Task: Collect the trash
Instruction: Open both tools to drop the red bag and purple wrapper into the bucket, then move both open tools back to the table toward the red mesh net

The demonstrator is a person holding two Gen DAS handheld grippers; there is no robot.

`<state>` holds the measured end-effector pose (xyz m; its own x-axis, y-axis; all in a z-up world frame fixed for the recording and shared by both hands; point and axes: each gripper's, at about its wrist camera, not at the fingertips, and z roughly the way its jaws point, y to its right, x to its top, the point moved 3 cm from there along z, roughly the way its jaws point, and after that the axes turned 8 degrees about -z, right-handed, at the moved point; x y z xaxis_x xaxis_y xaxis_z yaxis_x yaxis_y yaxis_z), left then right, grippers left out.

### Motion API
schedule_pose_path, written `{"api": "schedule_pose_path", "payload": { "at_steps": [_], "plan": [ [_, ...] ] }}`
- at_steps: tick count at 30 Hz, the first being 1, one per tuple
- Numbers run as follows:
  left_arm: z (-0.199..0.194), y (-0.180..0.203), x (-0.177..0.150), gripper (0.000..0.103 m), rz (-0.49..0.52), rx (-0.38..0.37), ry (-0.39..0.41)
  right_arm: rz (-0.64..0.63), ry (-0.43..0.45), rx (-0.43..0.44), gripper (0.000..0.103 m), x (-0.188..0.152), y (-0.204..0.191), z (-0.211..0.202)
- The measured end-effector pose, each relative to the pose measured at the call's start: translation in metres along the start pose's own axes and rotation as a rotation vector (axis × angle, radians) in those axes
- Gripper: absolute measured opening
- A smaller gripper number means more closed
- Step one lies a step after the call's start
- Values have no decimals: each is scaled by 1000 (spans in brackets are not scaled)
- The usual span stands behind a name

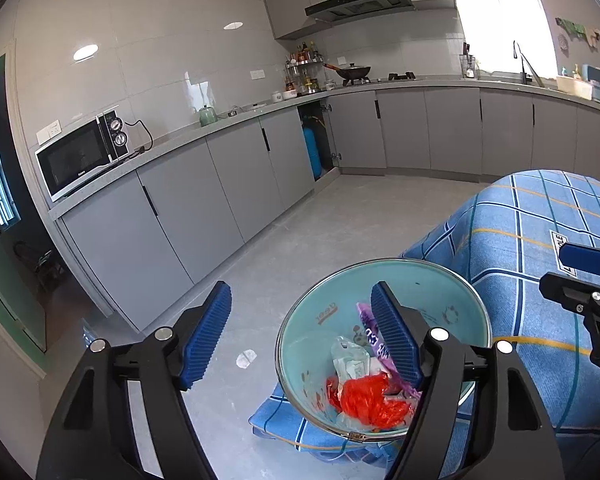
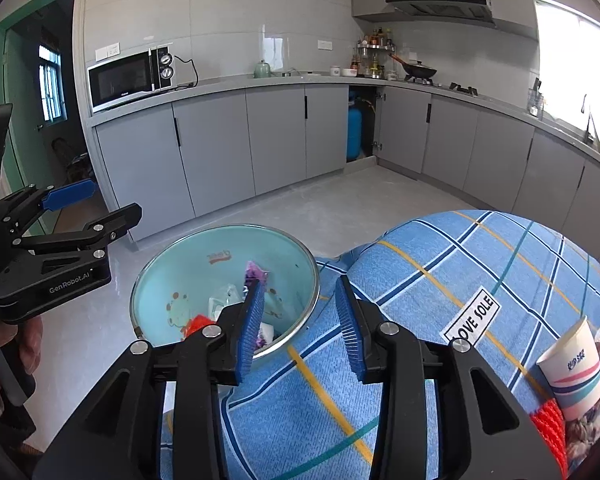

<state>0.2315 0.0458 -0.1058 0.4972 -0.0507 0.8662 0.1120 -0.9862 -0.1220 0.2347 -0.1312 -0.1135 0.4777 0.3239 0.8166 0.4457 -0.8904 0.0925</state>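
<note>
A light-blue trash bin [image 1: 440, 292] with a metal rim stands on the floor beside the table; it also shows in the right wrist view [image 2: 188, 272]. Inside lie a red plastic bag [image 1: 368, 398], a clear wrapper [image 1: 350, 358] and a purple wrapper [image 1: 370, 330]. My left gripper [image 1: 300, 334] is open and empty above the bin's left rim. My right gripper [image 2: 300, 322] is open and empty above the table edge next to the bin. A paper cup [image 2: 576, 372] stands on the table at the right, with a red mesh piece [image 2: 550, 424] beside it.
The table wears a blue checked cloth [image 2: 440, 280] with a white label [image 2: 474, 318]. Grey kitchen cabinets [image 1: 228, 184] line the far walls, with a microwave [image 1: 84, 154] on the counter. A small white scrap [image 1: 246, 358] lies on the grey floor. A green doorway [image 2: 28, 100] is at the left.
</note>
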Motion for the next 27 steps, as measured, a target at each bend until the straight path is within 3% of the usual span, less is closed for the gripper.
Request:
{"api": "schedule_pose_path", "payload": {
  "at_steps": [9,12,15,27],
  "plan": [
    [-7,5,0,81,10,-1,11,16,2,-21,45,-7,8,-18],
    [-12,7,0,91,8,6,19,26,-4,-45,49,-16,16,-31],
    [-16,15,-1,92,15,0,23,54,-10,-95,51,-29,32,-52],
    [-46,122,-21,92,174,-176,18,239,-96,-363,54,-136,126,-145]
  ]
}}
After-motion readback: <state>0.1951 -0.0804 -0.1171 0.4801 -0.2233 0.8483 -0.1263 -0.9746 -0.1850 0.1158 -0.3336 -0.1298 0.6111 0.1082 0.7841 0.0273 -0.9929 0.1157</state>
